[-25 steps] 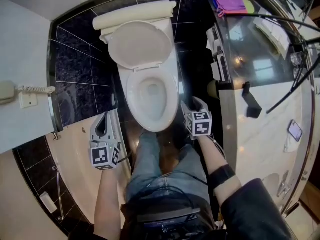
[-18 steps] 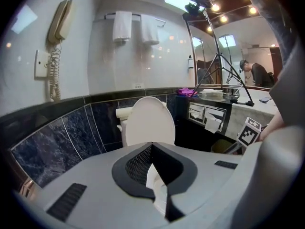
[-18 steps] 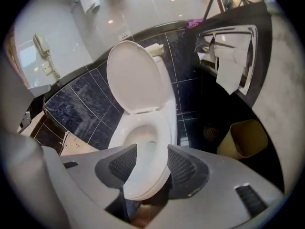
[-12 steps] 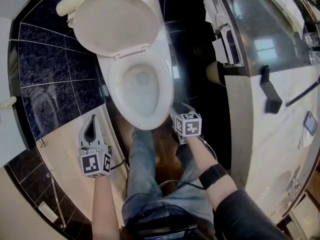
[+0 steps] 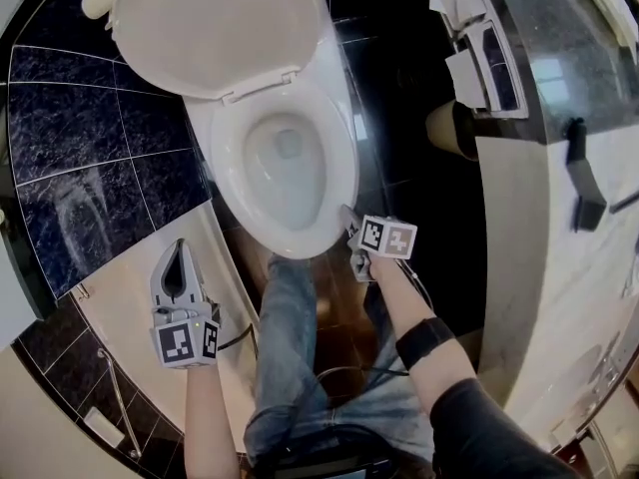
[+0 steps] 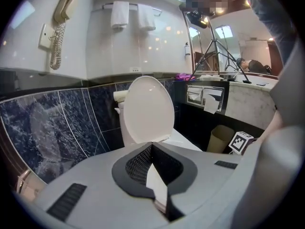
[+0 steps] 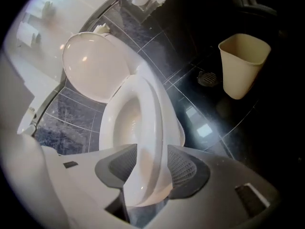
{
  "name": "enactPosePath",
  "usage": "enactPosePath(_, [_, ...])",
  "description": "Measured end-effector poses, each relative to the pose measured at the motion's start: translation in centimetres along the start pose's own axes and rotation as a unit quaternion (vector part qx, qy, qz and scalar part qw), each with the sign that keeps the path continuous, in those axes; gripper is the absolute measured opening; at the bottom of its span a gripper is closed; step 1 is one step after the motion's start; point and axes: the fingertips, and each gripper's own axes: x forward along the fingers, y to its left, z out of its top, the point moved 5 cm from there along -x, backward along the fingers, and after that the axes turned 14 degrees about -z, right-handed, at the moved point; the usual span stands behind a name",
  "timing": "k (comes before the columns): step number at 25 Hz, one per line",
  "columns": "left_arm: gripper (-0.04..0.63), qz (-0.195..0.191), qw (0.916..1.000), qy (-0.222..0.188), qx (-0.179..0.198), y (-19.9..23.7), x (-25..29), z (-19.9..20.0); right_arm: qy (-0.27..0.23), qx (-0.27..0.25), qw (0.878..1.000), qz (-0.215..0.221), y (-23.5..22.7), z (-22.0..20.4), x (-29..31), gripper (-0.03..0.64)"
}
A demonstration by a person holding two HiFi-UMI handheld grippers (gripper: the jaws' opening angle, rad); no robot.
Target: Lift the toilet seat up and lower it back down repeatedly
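The white toilet has its lid (image 5: 215,28) raised against the tank, and its seat (image 5: 342,168) lies down on the bowl. My right gripper (image 5: 347,220) is at the seat's front right edge. In the right gripper view the seat rim (image 7: 147,113) runs between the wide-apart jaws of the right gripper (image 7: 151,156), and no squeeze on it shows. My left gripper (image 5: 181,245) hangs over the cream ledge to the left of the bowl, apart from the toilet. The tips of the left gripper (image 6: 152,145) meet with nothing in them, pointing toward the lid (image 6: 148,109).
A beige waste bin (image 7: 243,63) stands on the dark floor to the right of the toilet, near a floor drain (image 7: 208,78). Paper holders (image 5: 484,63) hang on the marble counter's side (image 5: 529,238). The person's jeans-clad legs (image 5: 290,317) stand before the bowl. Dark tiles (image 5: 70,138) cover the left wall.
Both grippers have sunk lower. The right one has rolled and come in from beside the bowl onto the seat's front rim. The toilet looms larger in the head view.
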Motion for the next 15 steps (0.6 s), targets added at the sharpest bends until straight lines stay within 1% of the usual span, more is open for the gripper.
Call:
enactPosePath(2, [0.000, -0.002, 1.0000, 0.006, 0.002, 0.2, 0.0, -0.6, 0.001, 0.031, 0.999, 0.012, 0.0, -0.1, 0.7, 0.219])
enactPosePath(5, [0.000, -0.005, 0.9999, 0.012, 0.001, 0.4, 0.2, -1.2, 0.000, 0.047, 0.998, 0.037, 0.2, -0.2, 1.5, 0.147])
enactPosePath(9, [0.000, -0.012, 0.9998, 0.016, -0.003, 0.4, 0.5, -1.9, 0.002, 0.075, 0.995, 0.059, 0.1, -0.4, 1.6, 0.149])
enactPosePath(13, [0.000, -0.021, 0.9996, 0.016, -0.004, 0.1, 1.0, -2.3, 0.003, 0.067, 0.996, 0.065, -0.3, -0.3, 1.6, 0.143])
enactPosePath(15, [0.000, -0.023, 0.9996, 0.018, -0.005, 0.0, 1.1, -2.5, 0.003, 0.076, 0.995, 0.062, -0.2, -0.4, 1.6, 0.141])
